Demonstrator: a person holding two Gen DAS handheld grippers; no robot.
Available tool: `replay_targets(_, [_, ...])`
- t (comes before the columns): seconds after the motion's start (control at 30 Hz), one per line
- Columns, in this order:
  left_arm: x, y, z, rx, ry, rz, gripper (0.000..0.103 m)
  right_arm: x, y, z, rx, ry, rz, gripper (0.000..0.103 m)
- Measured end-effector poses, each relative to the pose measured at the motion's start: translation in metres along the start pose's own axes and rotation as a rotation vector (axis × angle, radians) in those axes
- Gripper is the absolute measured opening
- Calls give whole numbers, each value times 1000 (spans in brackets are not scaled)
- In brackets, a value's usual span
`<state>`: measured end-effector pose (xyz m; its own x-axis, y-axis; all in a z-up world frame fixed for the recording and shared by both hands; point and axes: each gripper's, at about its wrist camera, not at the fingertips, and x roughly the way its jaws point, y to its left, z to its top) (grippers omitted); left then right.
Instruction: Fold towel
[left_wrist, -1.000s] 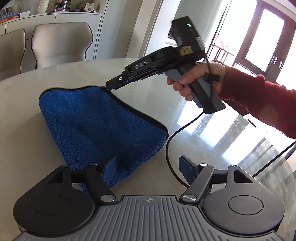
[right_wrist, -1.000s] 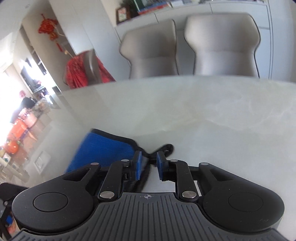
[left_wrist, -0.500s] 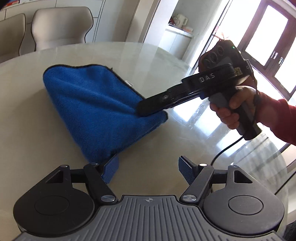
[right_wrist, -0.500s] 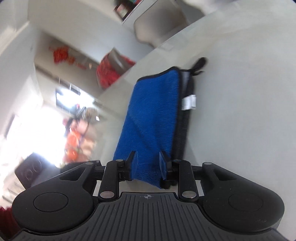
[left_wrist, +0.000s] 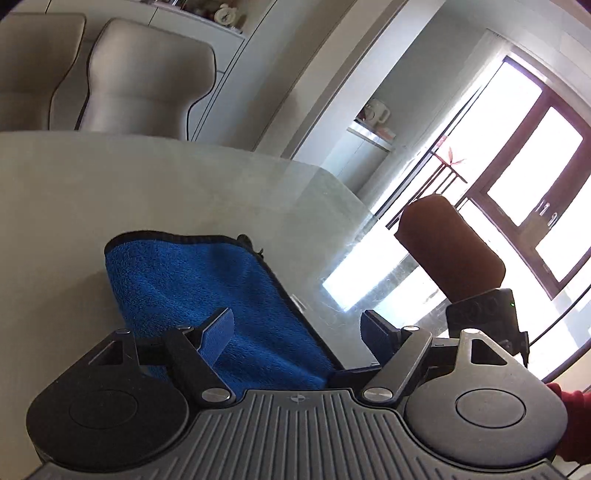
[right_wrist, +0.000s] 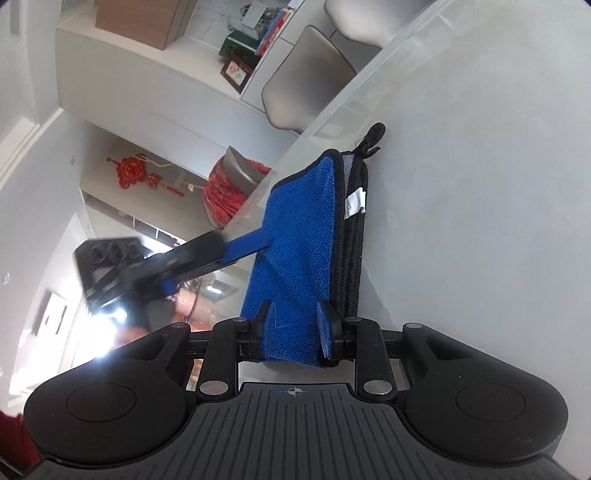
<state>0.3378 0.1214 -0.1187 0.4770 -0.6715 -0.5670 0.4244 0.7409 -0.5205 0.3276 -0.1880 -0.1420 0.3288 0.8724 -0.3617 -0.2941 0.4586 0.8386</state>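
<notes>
Right gripper (right_wrist: 294, 328): narrowed on the near end of the towel (right_wrist: 303, 251), blue cloth filling the gap between its fingers; its dark body also shows at the right edge of the left wrist view.
Left gripper (left_wrist: 297, 334): spread wide, nothing clamped; left finger (left_wrist: 218, 334) lies over the towel's surface, right finger (left_wrist: 376, 334) is off the cloth beside its black edge. Whether the left finger touches the cloth cannot be told.
Towel (left_wrist: 207, 295): blue terry with black binding, folded into a long layered strip, lying on the counter (left_wrist: 110, 184).
Edges: stacked black-bound edges run along the strip's right side in the right wrist view.
Label (right_wrist: 355, 202): small white tag on that edge.
Loop (right_wrist: 373, 137): black hanging loop at the far corner.
Counter (right_wrist: 480, 184): pale, glossy stone surface.
Chairs (left_wrist: 144, 81): pale upholstered, beyond the counter's far edge.
Sleeve (left_wrist: 450, 251): reddish-brown, above the right gripper's body.
</notes>
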Motion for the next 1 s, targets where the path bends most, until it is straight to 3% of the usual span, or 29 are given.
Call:
replay_targets(0.17, [19, 23, 13, -38, -27, -2, 76, -3, 0, -2, -22, -5, 1, 23])
replay_targets(0.37, [22, 23, 30, -4, -91, 146, 71, -4, -2, -2, -26, -7, 2, 20])
replay_targets(0.43, [9, 17, 25, -54, -120, 77, 72, -4, -2, -2, -25, -8, 3, 20])
replay_targets(0.53, [-13, -3, 4, -30, -122, -85, 75, -4, -3, -2, -25, -8, 5, 20])
replay_targets(0.6, [-23, -18, -23, 30, -92, -139, 76, -5, -3, -2, -23, -6, 7, 20])
replay_targets(0.77, [-24, -18, -76, -28, 29, -168, 75, -6, -3, -1, -21, 1, 8, 20])
replay_targets(0.83, [-28, -23, -85, 2, 26, -188, 75, -5, -3, 0, -21, 7, 9, 19])
replay_targets(0.93, [-33, -32, -95, 24, 87, -220, 75, -5, -3, 2, -8, 12, 4, 21])
replay_targets(0.97, [-35, -34, -98, 35, 104, -207, 75, -5, 0, 3, -6, 9, 4, 24])
replay_targets(1.0, [-38, -35, -99, 36, 93, -186, 75, -5, 6, 3, -7, 2, 7, 37])
